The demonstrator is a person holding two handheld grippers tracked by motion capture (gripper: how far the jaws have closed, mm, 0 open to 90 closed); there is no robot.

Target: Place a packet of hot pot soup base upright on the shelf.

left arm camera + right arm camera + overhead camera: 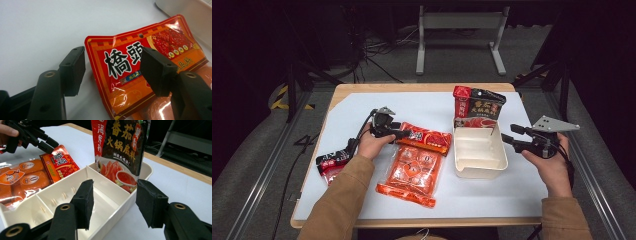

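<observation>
The left tool (404, 134), jaws spread, is straddling the left end of the red seasoning packet (424, 138), which is stretching rightward toward the white tray (478, 170).

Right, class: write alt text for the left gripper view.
Two open black jaws of the left gripper straddle the corner of a red sauce packet lying on a white table. A cream tray edges the top right.
</observation>
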